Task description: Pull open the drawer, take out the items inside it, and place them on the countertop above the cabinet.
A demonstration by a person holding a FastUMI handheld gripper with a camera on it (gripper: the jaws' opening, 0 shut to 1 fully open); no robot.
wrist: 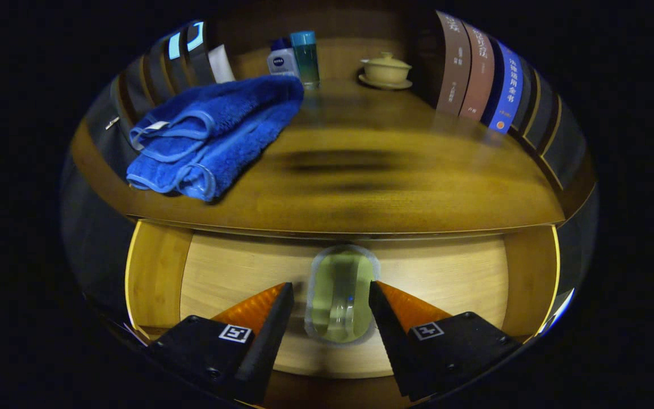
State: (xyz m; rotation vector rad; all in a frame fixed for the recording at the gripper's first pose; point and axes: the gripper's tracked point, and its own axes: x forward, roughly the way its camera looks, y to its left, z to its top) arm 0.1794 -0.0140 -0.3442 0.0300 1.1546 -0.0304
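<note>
The drawer [230, 272] is pulled out beneath the front edge of the surface [395, 187], and the gripper [331, 301] hangs over it, pointing down into the box. Its two fingers stand apart, one on each side of a small greenish jar [341, 295] that lies on the drawer's pale floor near the middle. The jar sits in the gap between the fingers, and neither finger looks to be touching it, so I'd call this a line-up for a grasp rather than a grip. The spread makes sense: the jaws need to be wider than the jar to straddle it before they close.

Up on the surface, a folded blue towel [213, 133] lies toward the left front corner, which may mean it is already out of the drawer, though I can't say so for sure. Further back stand a white bottle [281, 59] and a blue-capped bottle [306, 57] side by side, with a lidded cup on a saucer [385, 71] near the back right. Books [477, 74] line the right side, and more stand along the left.

The middle of the surface is bare, a likely landing spot for the jar. The jar looks smooth and rounded, so I'd expect it to slip if squeezed off-centre.
</note>
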